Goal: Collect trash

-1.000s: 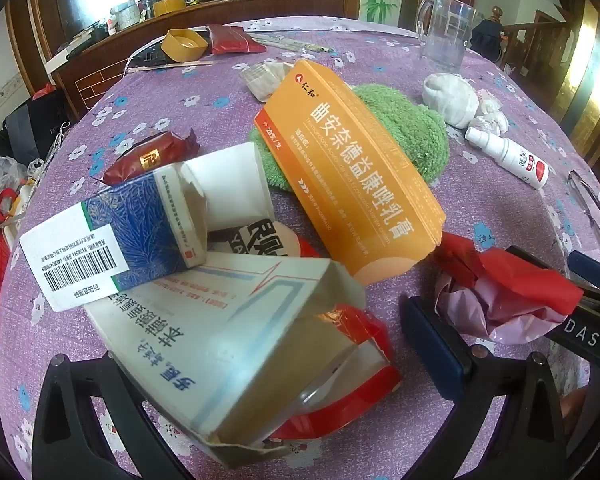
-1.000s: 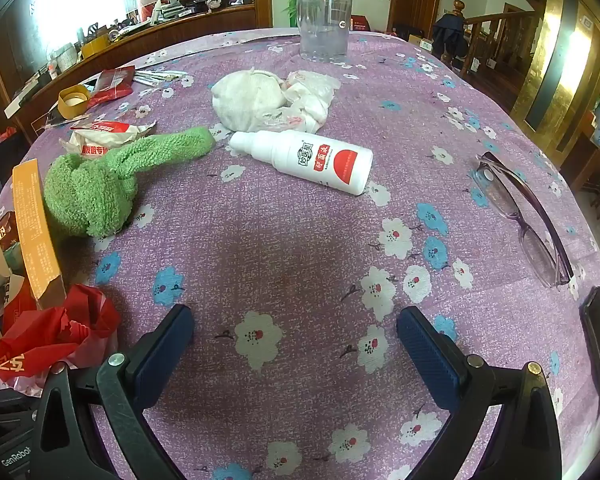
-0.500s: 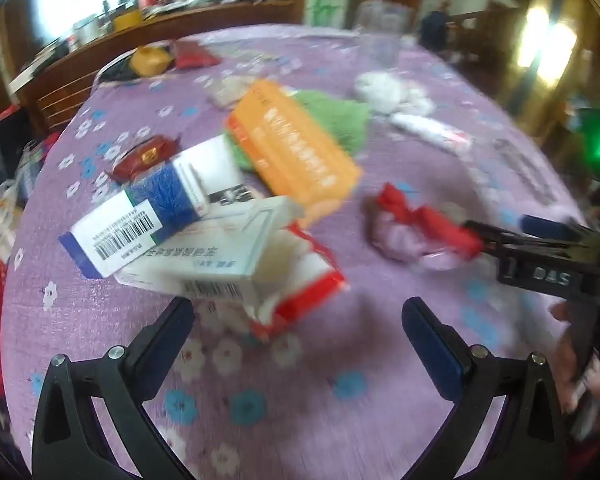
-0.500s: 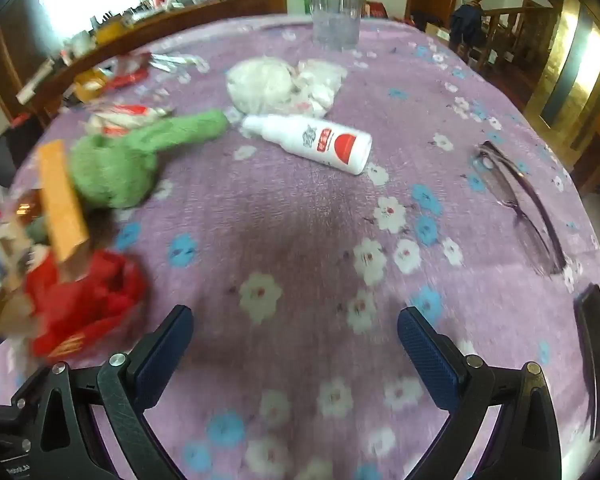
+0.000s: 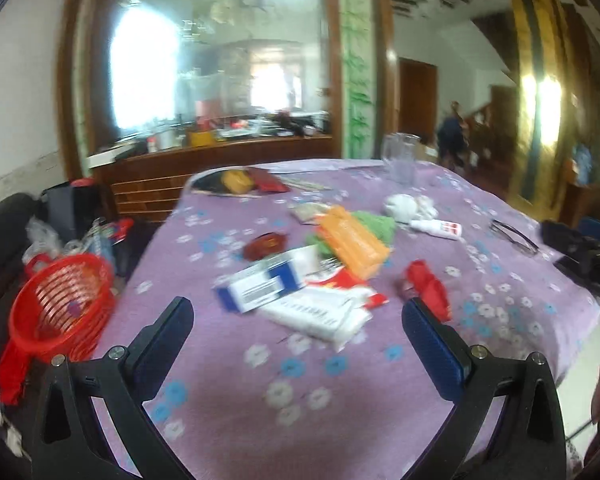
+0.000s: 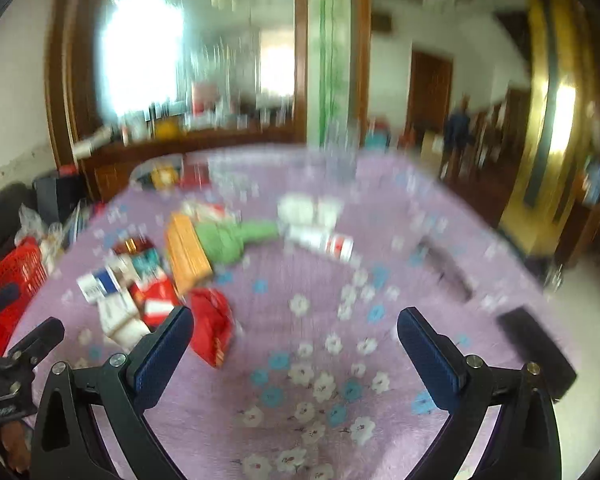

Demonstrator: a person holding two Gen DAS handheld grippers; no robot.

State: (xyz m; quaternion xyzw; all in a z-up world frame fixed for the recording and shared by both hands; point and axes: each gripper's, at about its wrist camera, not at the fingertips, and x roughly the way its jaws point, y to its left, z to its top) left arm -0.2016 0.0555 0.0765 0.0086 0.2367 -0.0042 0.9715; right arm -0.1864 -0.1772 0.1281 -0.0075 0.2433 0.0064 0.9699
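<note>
A heap of trash lies mid-table on the purple flowered cloth (image 5: 228, 364): a blue-and-white box (image 5: 266, 284), a flattened white box (image 5: 320, 314), an orange carton (image 5: 352, 242) and a crumpled red wrapper (image 5: 428, 288). The right wrist view, blurred, shows the same orange carton (image 6: 188, 254) and red wrapper (image 6: 212, 326). My left gripper (image 5: 298, 344) hangs open above the near edge, short of the heap, holding nothing. My right gripper (image 6: 294, 350) is open and empty too, right of the heap.
A red slatted basket (image 5: 56, 308) stands off the table's left edge. Farther back lie a green cloth (image 5: 374, 226), a white spray bottle (image 5: 436, 227), glasses (image 5: 514, 236), white wads (image 5: 400, 205) and a clear jug (image 5: 400, 158). A black flat object (image 6: 536, 344) lies at the right edge.
Both grippers have pulled back and up from the table, so the heap now looks smaller and farther. The boxes that filled the left gripper's view now lie clear ahead of its fingers.
</note>
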